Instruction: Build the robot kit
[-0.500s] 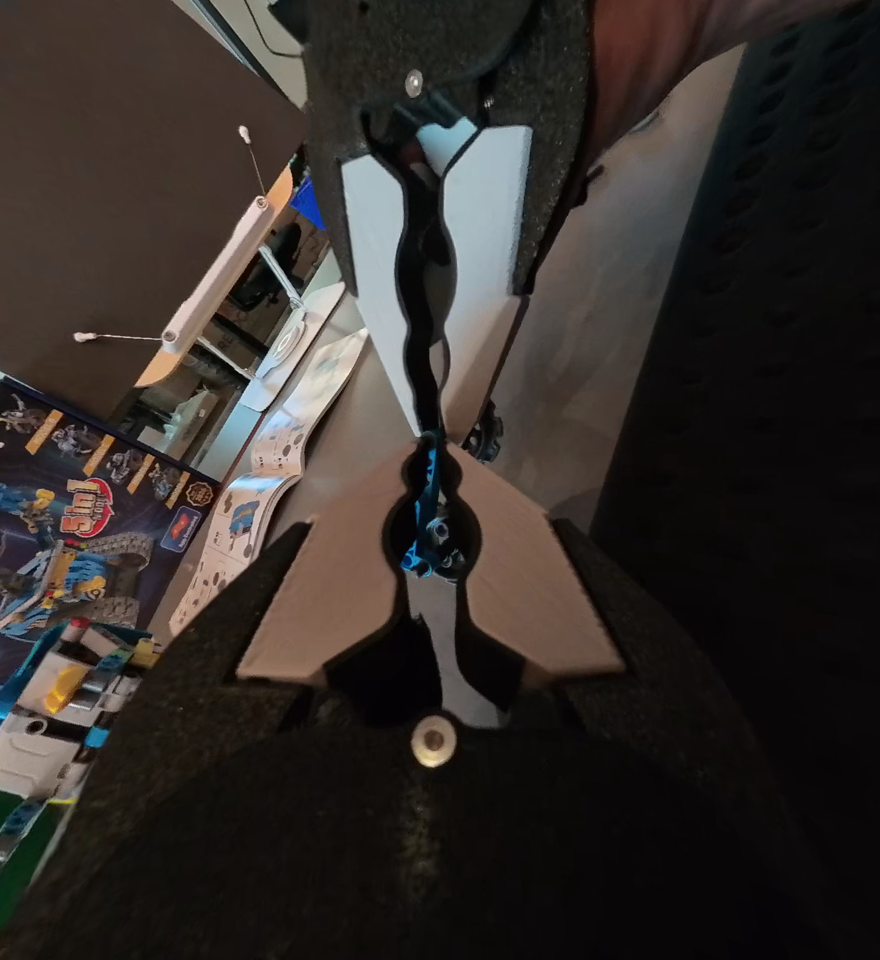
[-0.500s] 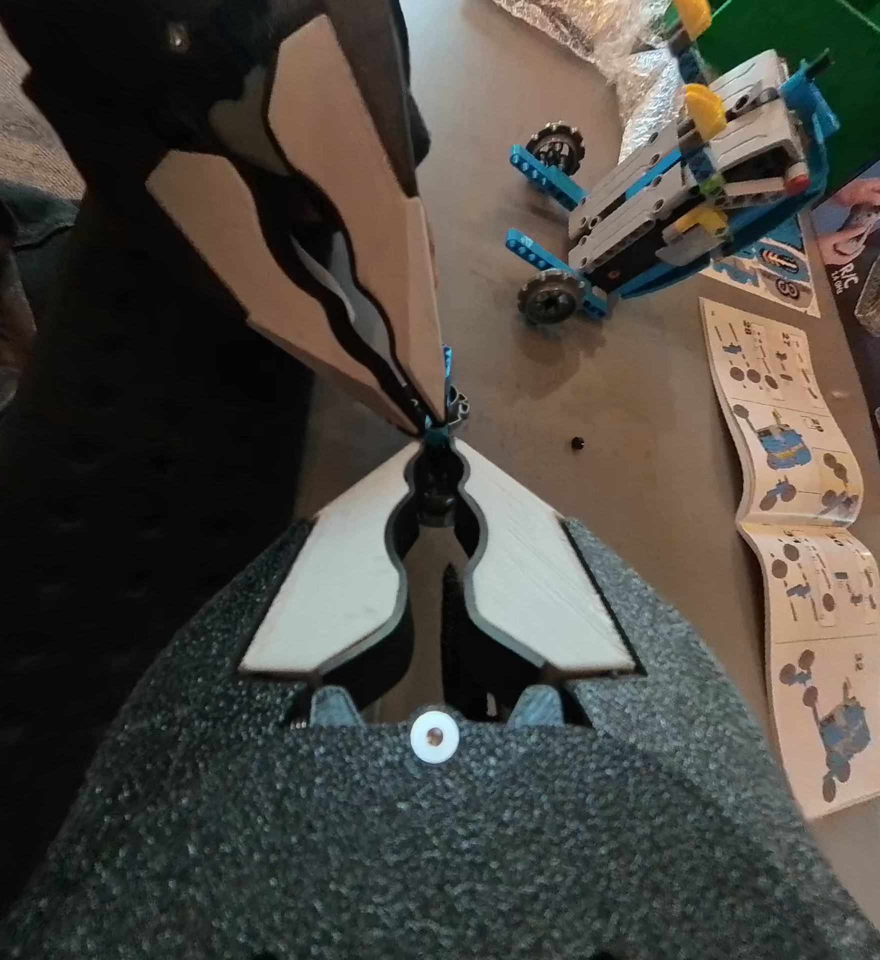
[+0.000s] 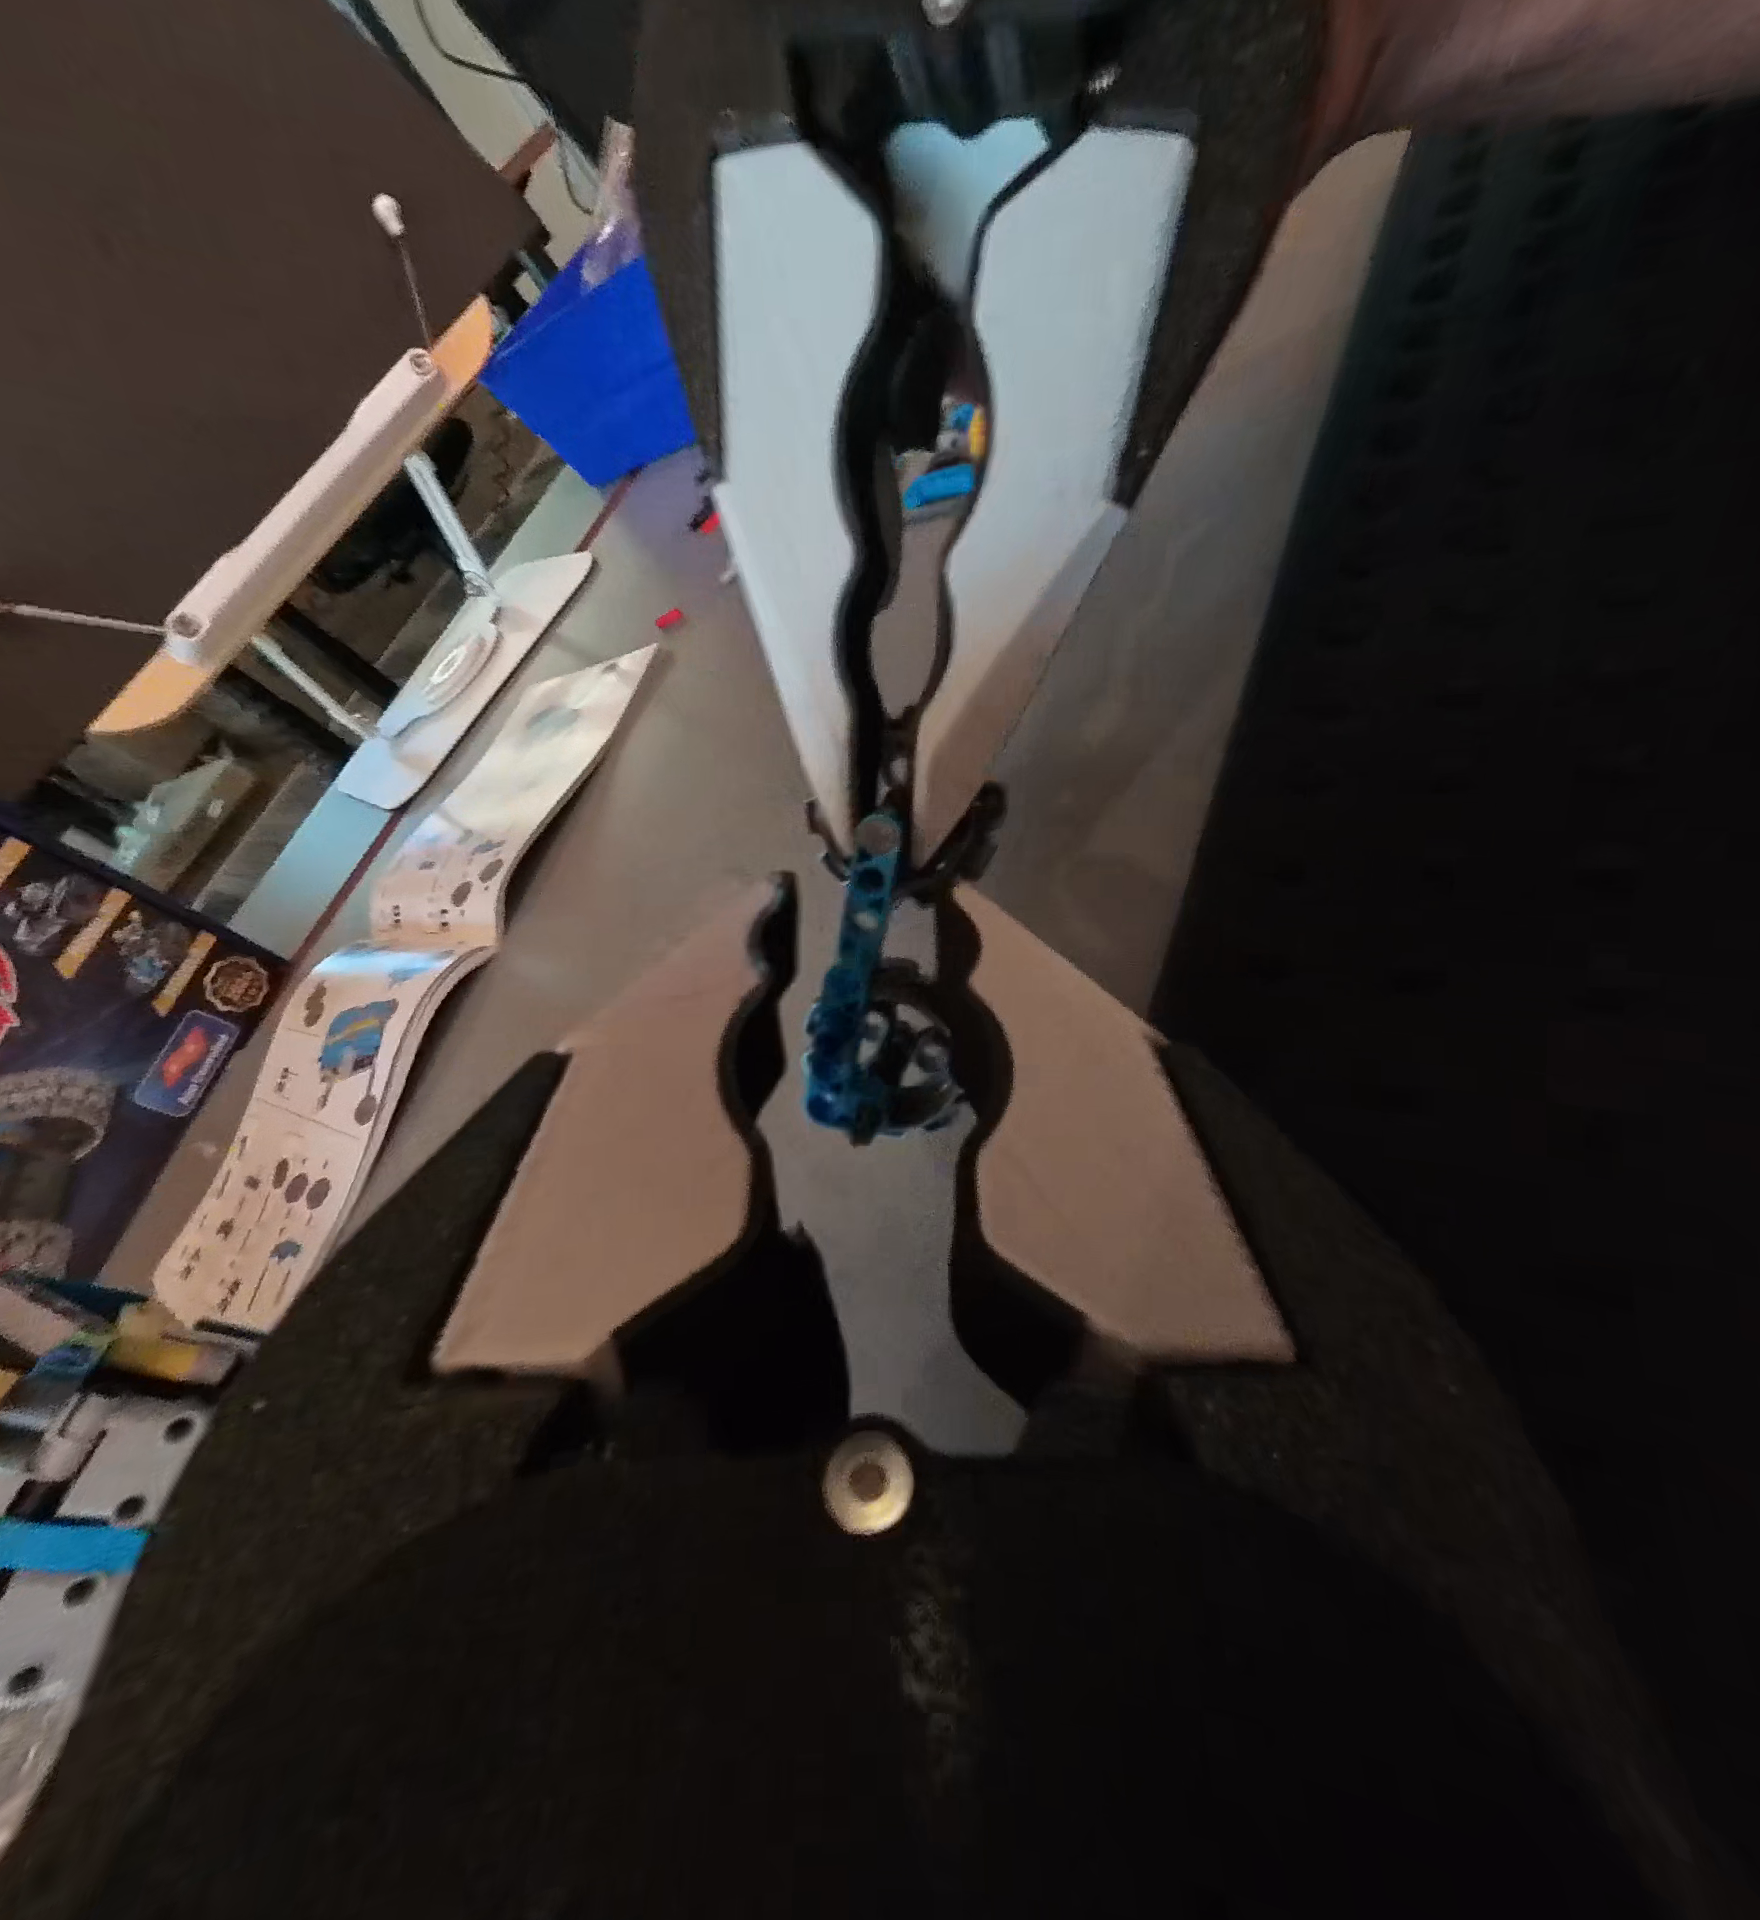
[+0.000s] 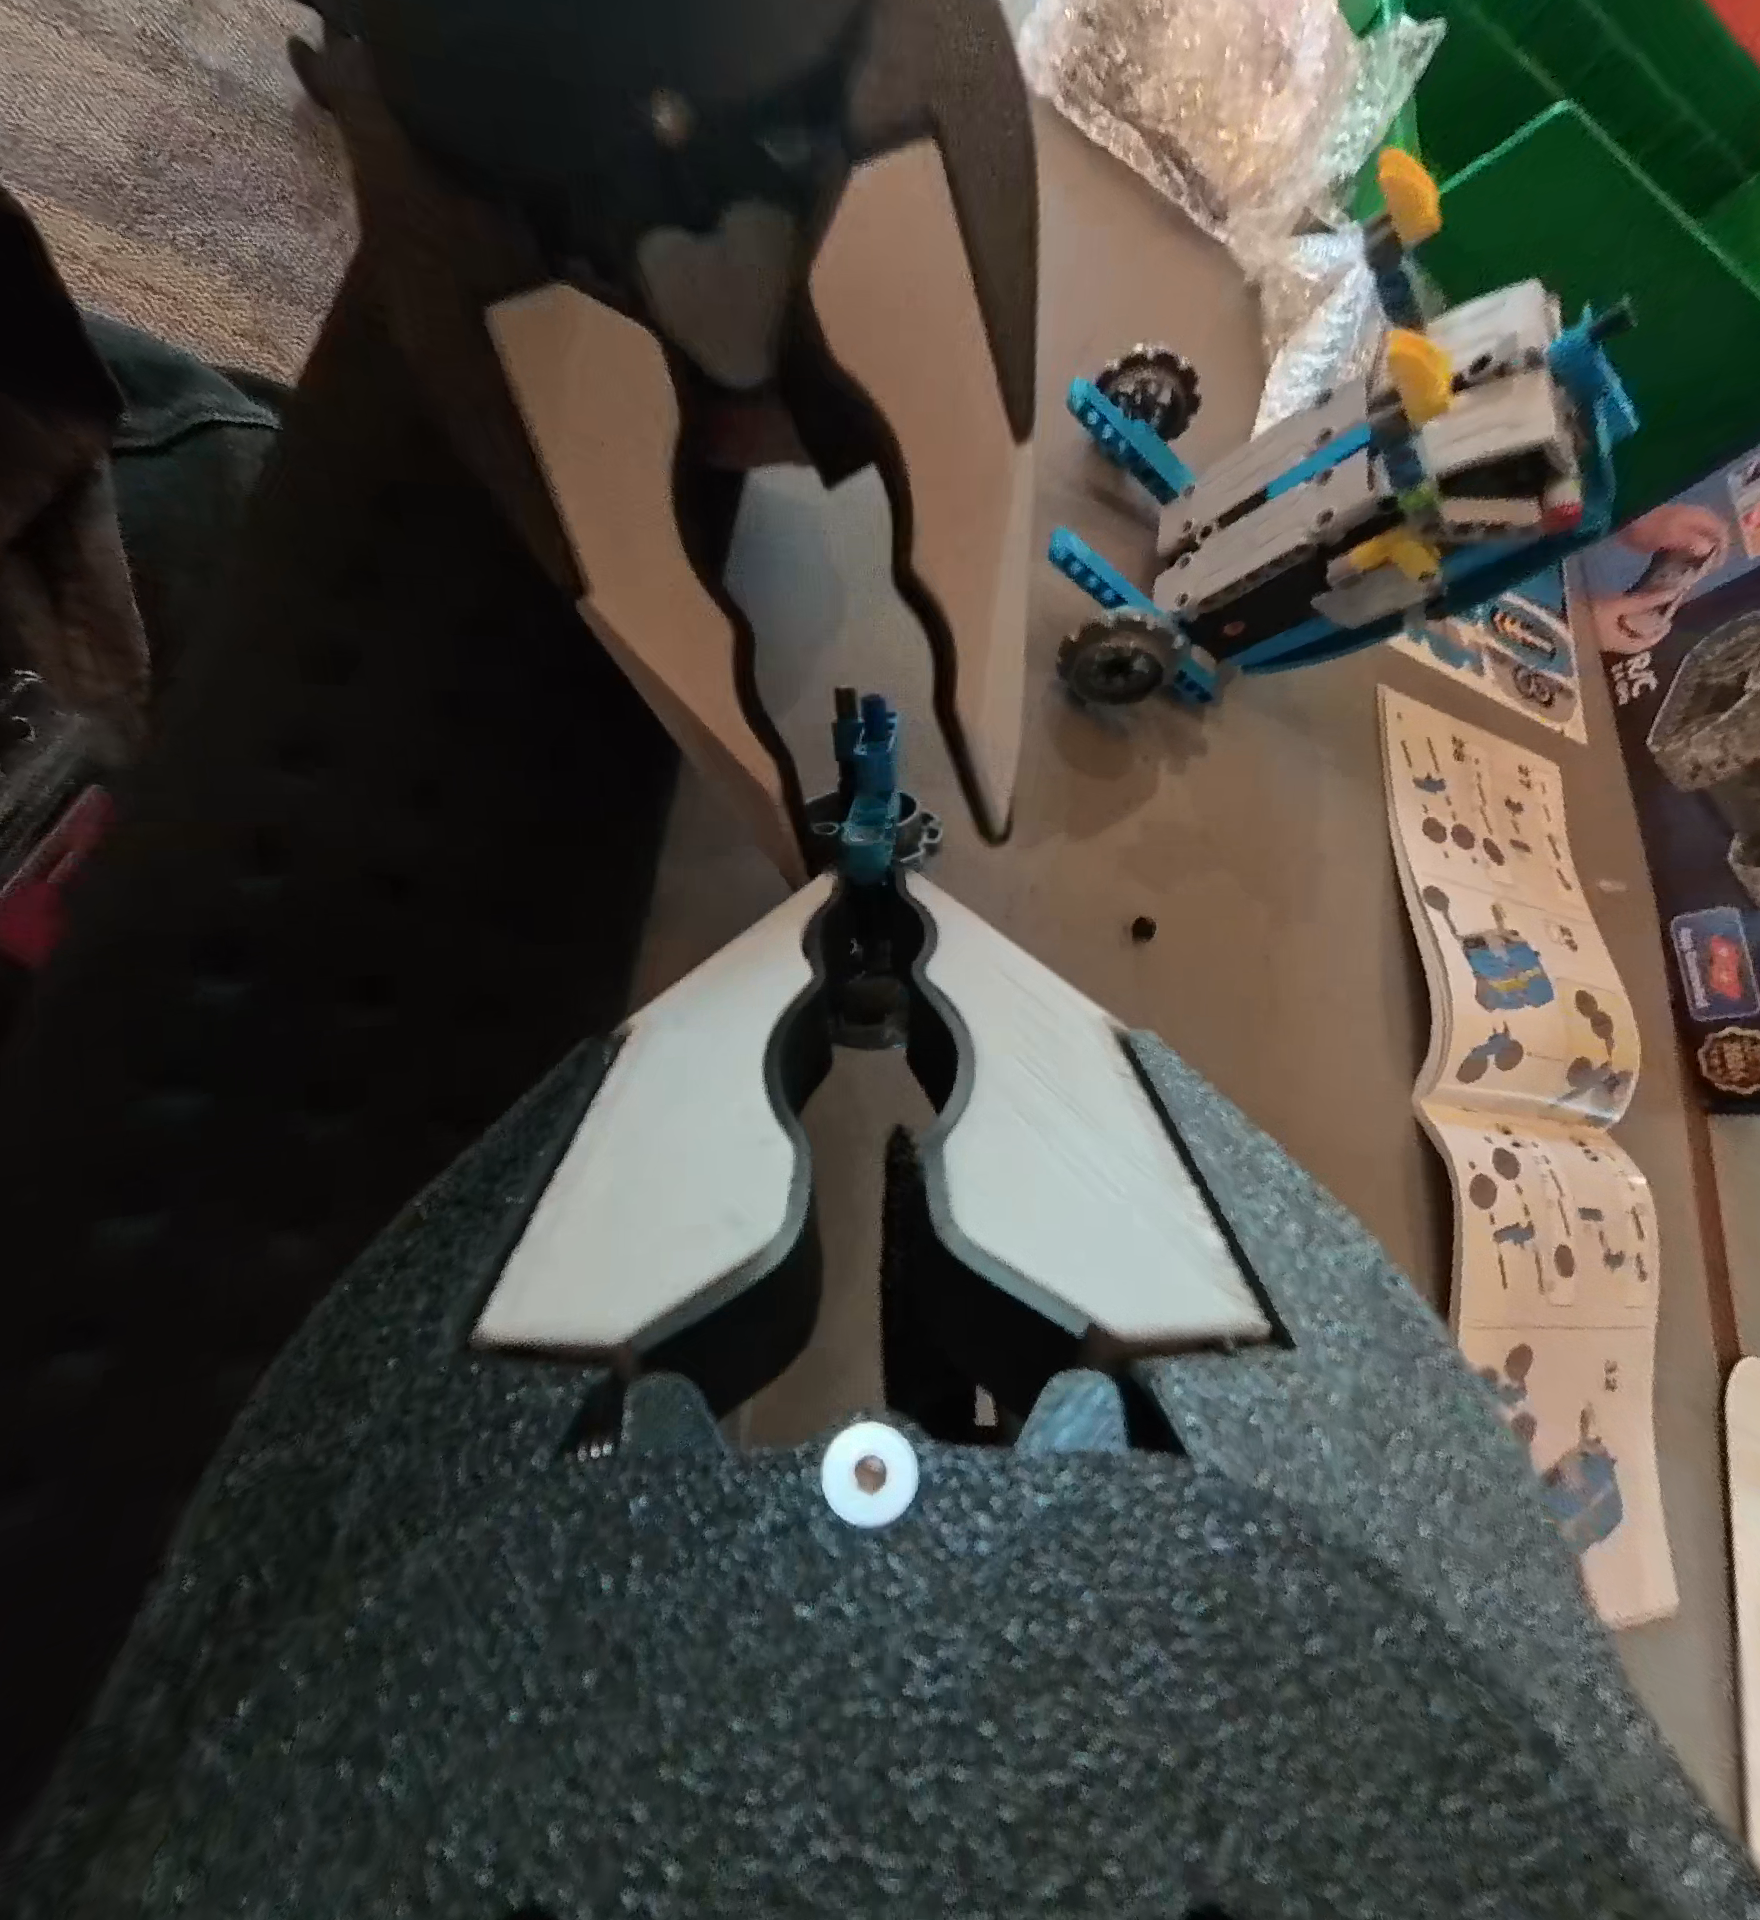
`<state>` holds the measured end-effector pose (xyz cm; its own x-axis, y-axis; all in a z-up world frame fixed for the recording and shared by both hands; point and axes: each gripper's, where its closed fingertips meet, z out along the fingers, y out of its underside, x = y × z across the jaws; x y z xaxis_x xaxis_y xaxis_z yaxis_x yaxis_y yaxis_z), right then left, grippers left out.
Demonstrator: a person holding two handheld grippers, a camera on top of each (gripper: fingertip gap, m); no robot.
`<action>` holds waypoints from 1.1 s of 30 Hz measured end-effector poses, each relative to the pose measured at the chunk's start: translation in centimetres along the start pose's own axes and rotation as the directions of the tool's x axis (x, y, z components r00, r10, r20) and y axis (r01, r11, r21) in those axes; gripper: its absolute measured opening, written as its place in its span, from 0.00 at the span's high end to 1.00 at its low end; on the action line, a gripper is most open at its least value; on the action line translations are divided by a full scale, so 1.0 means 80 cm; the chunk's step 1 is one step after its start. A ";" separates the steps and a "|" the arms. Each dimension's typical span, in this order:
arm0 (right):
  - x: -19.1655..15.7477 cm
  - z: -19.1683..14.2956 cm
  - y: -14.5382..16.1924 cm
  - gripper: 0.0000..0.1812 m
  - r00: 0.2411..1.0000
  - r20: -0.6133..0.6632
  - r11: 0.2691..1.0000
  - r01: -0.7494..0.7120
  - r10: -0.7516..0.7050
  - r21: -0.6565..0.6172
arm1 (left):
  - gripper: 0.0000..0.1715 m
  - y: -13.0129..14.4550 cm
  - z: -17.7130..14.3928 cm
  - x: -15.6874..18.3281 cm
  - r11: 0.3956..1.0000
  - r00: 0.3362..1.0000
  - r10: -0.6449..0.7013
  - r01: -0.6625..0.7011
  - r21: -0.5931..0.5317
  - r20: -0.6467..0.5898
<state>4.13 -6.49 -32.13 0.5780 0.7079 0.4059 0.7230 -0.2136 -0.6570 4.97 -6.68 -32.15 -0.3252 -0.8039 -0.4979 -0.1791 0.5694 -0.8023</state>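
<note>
I have both grippers meeting tip to tip over the grey table (image 4: 1271, 935), and I place everything here by the small blue beam assembly (image 3: 860, 977) between them.

My right gripper (image 4: 860, 883) has its jaws drawn in narrow, pinching the near end of that blue piece; a dark round part sits in the hollow just behind its fingertips. In the left wrist view the same gripper comes in from above, its tips closed around the far end of the beam.

My left gripper (image 3: 865, 914) has its jaws parted, a clear gap between the tan fingers (image 3: 637, 1143). The blue beam and a small black wheel (image 3: 907, 1060) on it lie inside that gap. The wheel looks close to the right-hand finger, but I cannot tell whether either finger touches it.

Beyond the blue piece and to its right in the right wrist view stands a partly built grey, blue and yellow toy vehicle (image 4: 1375, 488) with black wheels. Nearer than the vehicle, still right of the piece, an open instruction booklet (image 4: 1520, 1039) lies flat, with the kit box (image 4: 1749, 831) beside it. A tiny dark part (image 4: 1143, 927) rests on the table between the piece and the booklet. Crinkled clear plastic (image 4: 1198, 94) and a green bin (image 4: 1634, 208) sit behind the vehicle.
</note>
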 end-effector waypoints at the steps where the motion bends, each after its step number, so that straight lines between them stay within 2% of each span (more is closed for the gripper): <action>1: 0.000 0.001 -0.002 0.96 1.000 -0.013 1.000 0.011 -0.011 -0.003 | 0.91 -0.001 0.000 0.005 1.000 1.000 0.020 -0.020 0.004 -0.015; 5: 0.003 0.000 -0.003 0.96 1.000 -0.028 1.000 -0.001 0.002 0.009 | 0.96 -0.003 -0.003 0.003 0.999 0.999 0.039 -0.039 0.013 0.012; 9: 0.017 -0.025 -0.027 0.88 0.985 0.028 0.963 -0.172 0.170 0.206 | 0.96 -0.012 -0.013 -0.011 0.995 0.998 -0.066 0.065 0.081 0.006; 12: 0.036 -0.042 -0.036 0.74 0.933 0.135 0.861 -0.359 0.333 0.360 | 0.96 -0.025 -0.025 -0.027 0.962 0.979 -0.200 0.203 0.180 -0.039; 15: 0.040 -0.041 -0.052 0.72 0.879 0.258 0.748 -0.477 0.402 0.461 | 0.96 -0.044 -0.040 -0.034 0.892 0.938 -0.312 0.344 0.294 -0.152; 18: 0.032 -0.031 -0.068 0.67 0.768 0.444 0.627 -0.636 0.461 0.450 | 0.96 -0.058 -0.052 -0.041 0.805 0.884 -0.396 0.465 0.368 -0.250; 19: 0.032 -0.030 -0.072 0.68 0.734 0.488 0.595 -0.674 0.473 0.437 | 0.96 -0.063 -0.055 -0.042 0.778 0.864 -0.416 0.500 0.381 -0.285; 21: 0.038 -0.040 -0.081 0.77 0.704 0.530 0.527 -0.707 0.472 0.471 | 0.96 -0.065 -0.056 -0.047 0.743 0.838 -0.449 0.543 0.391 -0.310; 24: 0.039 -0.041 -0.078 0.77 0.723 0.505 0.546 -0.689 0.471 0.477 | 0.96 -0.065 -0.055 -0.046 0.735 0.826 -0.461 0.560 0.383 -0.324; 28: 0.040 -0.038 -0.073 0.77 0.682 0.539 0.525 -0.728 0.494 0.440 | 0.92 -0.066 -0.060 -0.052 0.717 0.826 -0.472 0.564 0.410 -0.309; 33: 0.038 -0.042 -0.075 0.77 0.675 0.560 0.524 -0.732 0.480 0.435 | 0.94 -0.064 -0.058 -0.050 0.720 0.819 -0.478 0.573 0.393 -0.319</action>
<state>2.83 -5.36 -24.82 0.5257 0.7525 -0.3967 -0.2091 -0.3378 -0.9177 2.88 -5.57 -24.49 -0.4765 -0.8755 0.0807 0.0493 -0.1182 -0.9918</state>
